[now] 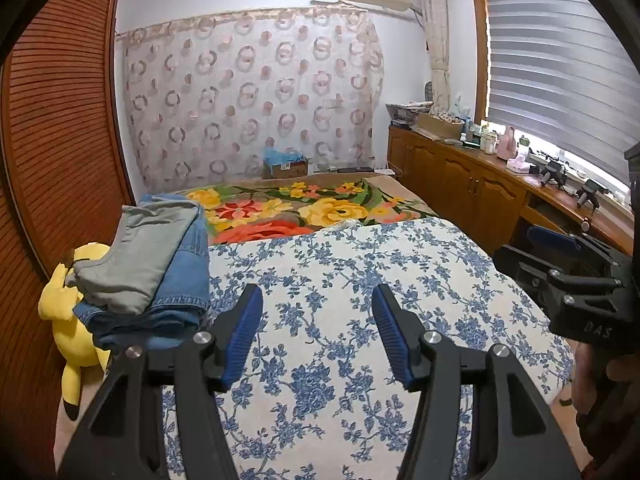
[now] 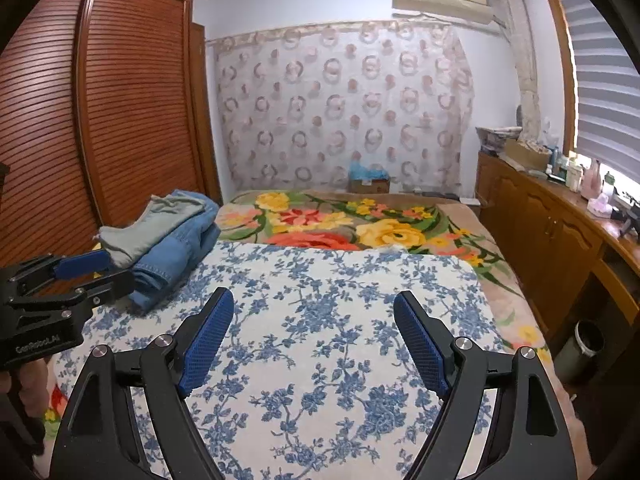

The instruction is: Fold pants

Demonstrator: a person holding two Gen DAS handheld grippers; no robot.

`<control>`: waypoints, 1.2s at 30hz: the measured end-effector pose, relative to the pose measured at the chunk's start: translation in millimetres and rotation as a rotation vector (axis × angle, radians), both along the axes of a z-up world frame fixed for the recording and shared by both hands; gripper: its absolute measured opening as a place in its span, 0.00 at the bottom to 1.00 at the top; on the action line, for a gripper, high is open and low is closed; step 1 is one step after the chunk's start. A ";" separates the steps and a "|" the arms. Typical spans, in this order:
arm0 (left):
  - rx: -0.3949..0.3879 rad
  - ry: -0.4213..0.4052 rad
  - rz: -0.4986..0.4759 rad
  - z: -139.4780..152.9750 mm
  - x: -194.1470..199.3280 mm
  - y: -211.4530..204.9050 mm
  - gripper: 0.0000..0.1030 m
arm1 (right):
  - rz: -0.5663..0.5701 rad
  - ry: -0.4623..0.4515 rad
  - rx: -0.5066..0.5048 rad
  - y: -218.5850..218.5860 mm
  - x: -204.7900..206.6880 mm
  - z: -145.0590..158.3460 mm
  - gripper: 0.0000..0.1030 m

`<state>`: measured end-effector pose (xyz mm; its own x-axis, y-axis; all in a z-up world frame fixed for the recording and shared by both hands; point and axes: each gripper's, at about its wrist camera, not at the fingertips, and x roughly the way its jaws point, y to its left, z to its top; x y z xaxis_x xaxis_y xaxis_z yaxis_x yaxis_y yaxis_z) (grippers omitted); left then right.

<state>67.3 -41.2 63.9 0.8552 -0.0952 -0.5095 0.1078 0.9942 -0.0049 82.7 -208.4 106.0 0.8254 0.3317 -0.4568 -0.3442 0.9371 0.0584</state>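
While both grippers hover over the bed, neither grips anything: left gripper (image 1: 317, 300) has its ribbed blue pads (image 1: 245, 332) spread wide, right gripper (image 2: 314, 312) likewise, its pads (image 2: 208, 344) dotted-textured on black angular arms. Below both lies a white sheet (image 1: 360, 280) with blue floral print, flat and smooth, filling the lower centre of each view. Folded pants sit stacked at left of frame, at the sheet's left edge: grey pants (image 1: 136, 256), soft matte cloth in a rough rectangle, lie on top of jeans (image 1: 176, 292), thicker blue denim with visible stitched hems. In the right wrist view the same stack is at mid-left, just beyond the left gripper's tips, not touching them as far as I can tell. A yellow plush (image 1: 68, 320) lies beside the stack at far left, partly under it. Behind the sheet is a fuzzy blanket (image 1: 304, 208) with big yellow and red flowers. A slatted wood wardrobe (image 2: 120, 100) runs along the left, wood cabinets (image 1: 460, 176) with cluttered top along the right under striped blinds (image 1: 552, 60).
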 end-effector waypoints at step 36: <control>-0.025 -0.110 0.043 38.4 -42.6 12.4 0.57 | -0.081 -0.141 0.032 -12.8 -38.7 31.8 0.82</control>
<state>24.8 -28.9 102.4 0.9094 -0.0691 -0.4102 0.0667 0.9976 -0.0203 44.0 -221.2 137.8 0.9052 0.2739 -0.3249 -0.2746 0.9605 0.0447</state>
